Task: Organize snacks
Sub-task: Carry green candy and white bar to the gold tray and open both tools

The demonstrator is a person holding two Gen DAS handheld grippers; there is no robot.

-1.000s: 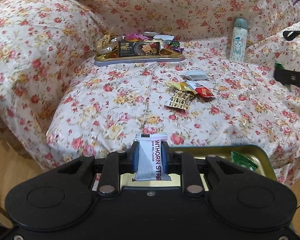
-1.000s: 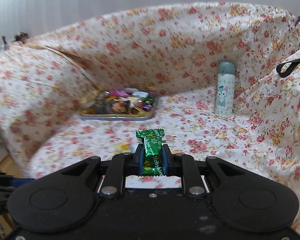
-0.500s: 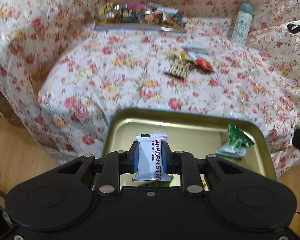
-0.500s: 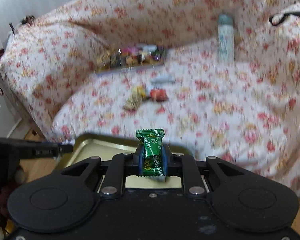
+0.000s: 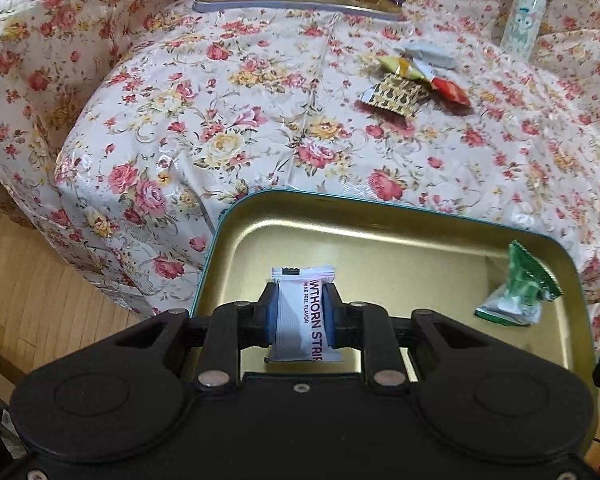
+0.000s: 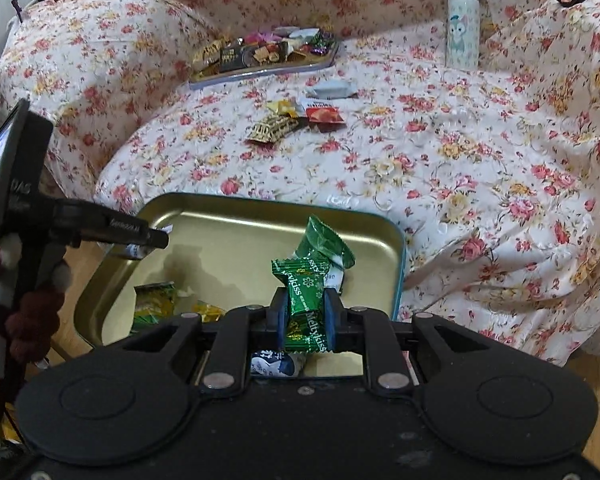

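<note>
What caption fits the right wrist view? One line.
Right gripper shut on green foil-wrapped candy above gold metal tin tray.

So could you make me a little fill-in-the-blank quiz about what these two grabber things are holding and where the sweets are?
1. The left gripper is shut on a white snack packet with ____ lettering.
2. The right gripper is shut on a ____ Meltykiss candy.
3. Both grippers are above a gold-coloured ____.
4. The tall bottle stands ____ on the floral cover.

Missing words: purple; green; tin; upright
</note>
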